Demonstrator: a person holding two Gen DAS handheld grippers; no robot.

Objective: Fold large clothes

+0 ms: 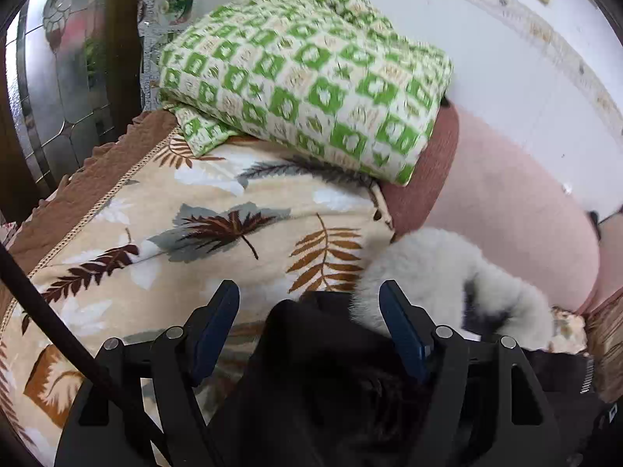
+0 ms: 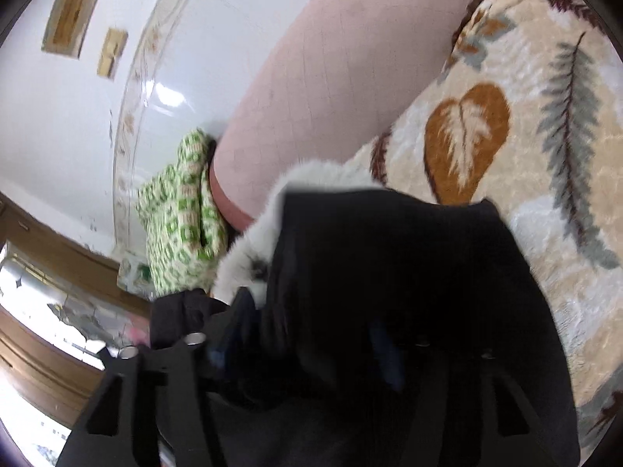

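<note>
Leaf-printed blanket (image 1: 218,225) in cream, brown and grey is covering the bed you are working over, its brown frilled edge running along the left side. A folded green-and-white checked blanket (image 1: 307,70) is lying at the far end of the bed, partly resting on a pink bolster (image 1: 518,218) that is stretching along the white tiled wall (image 1: 486,39). To the left a wooden frame with patterned glass (image 1: 58,78) is standing. I am seeing no baskets or boxes to report on.

You are holding the left claw (image 1: 309,323) with its blue fingers (image 1: 216,323) standing apart; the black coat (image 1: 331,381) is lying between them, and neither pad is pressing on it. The coat's white fur trim (image 1: 440,272) is curling just past the right-hand finger, lying on the blanket beside the bolster.

In the right wrist view the black coat (image 2: 389,272) is draping over most of the right claw (image 2: 307,346), so only one finger and a blurred blue pad are showing; they are looking parted with cloth bunched between them, and no grip is showing. The fur trim (image 2: 257,241) is lying at the coat's far edge.
</note>
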